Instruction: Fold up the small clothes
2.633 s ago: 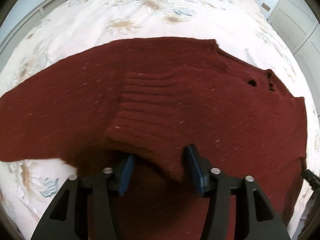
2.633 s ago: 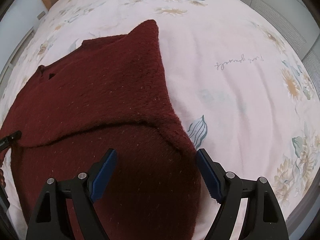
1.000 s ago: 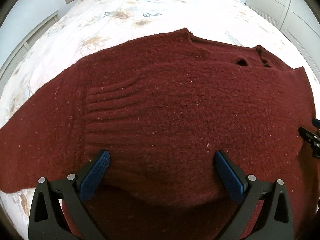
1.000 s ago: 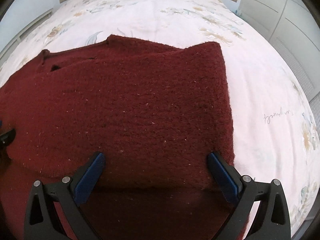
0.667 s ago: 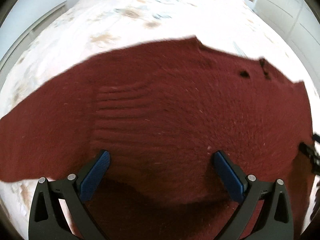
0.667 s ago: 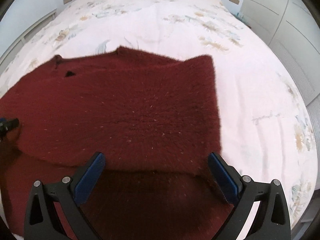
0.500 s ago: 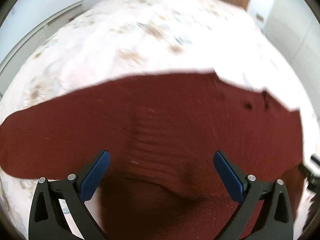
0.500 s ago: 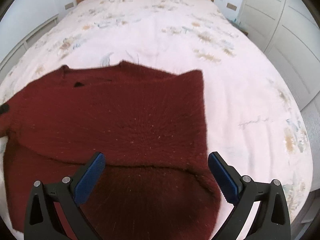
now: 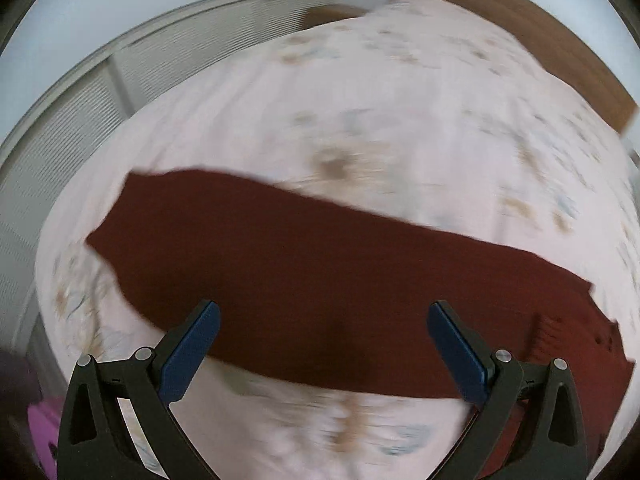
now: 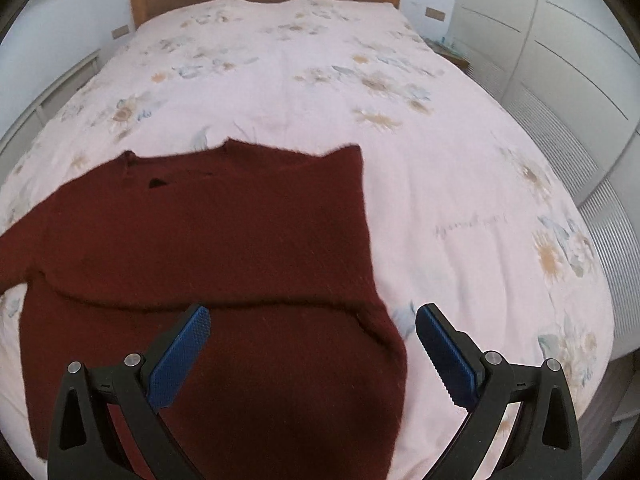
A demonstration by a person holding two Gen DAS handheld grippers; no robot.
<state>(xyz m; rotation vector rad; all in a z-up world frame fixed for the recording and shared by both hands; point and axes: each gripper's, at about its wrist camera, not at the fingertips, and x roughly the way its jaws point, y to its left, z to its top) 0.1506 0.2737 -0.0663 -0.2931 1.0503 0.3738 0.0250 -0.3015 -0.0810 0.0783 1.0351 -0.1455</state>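
Only the right wrist view shows the sweater's [image 10: 208, 240] folded-over sleeve.

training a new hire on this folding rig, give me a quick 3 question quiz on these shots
1. True or false: the right tongs grip the sweater.
2. Which sleeve lies unfolded, stretched out on the bed: A) left B) right C) neither
3. Fill in: both tongs, the left tongs too, are ____.

Key:
1. False; they are open and hold nothing.
2. A; it shows long in the left wrist view.
3. open
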